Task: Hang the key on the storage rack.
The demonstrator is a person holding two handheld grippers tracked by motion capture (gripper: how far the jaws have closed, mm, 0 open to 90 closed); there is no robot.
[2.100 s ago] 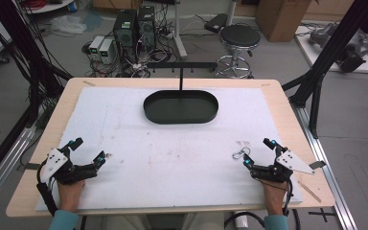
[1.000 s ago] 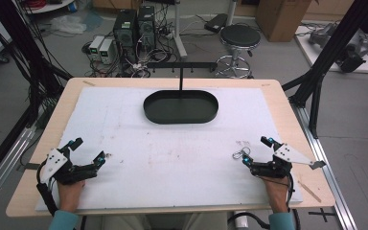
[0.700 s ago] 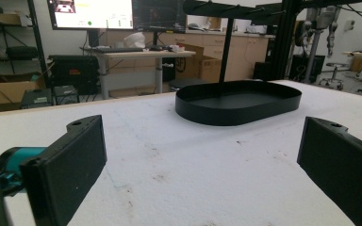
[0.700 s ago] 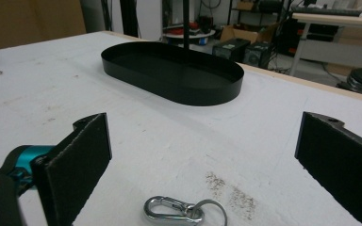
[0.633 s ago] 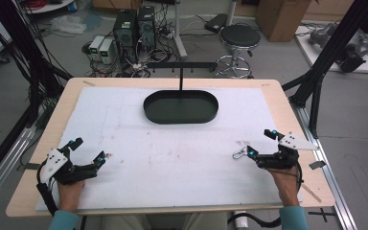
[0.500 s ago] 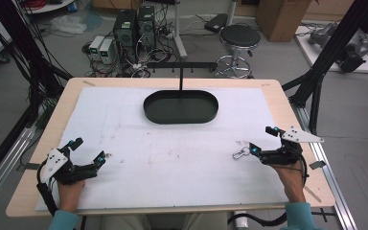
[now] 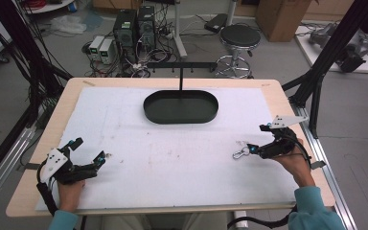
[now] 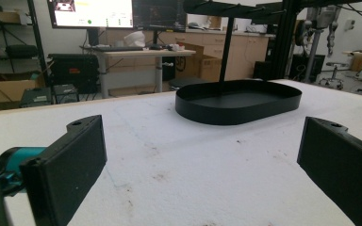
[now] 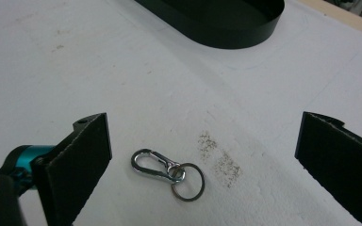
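In the right gripper view both black jaws are cut off by the bottom edge, at seven and four o'clock, so their bases are out of sight. The black tray (image 9: 217, 21) is cropped at twelve o'clock, with just its near wall in frame. In the high view the keyring clip (image 7: 240, 153) is too small to make out.

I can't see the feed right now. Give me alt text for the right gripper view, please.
A small silver carabiner clip joined to a key ring lies flat on the white table cover, between the right gripper's two open black jaws and touching neither. The curved wall of a black oval tray sits farther off, at the top.
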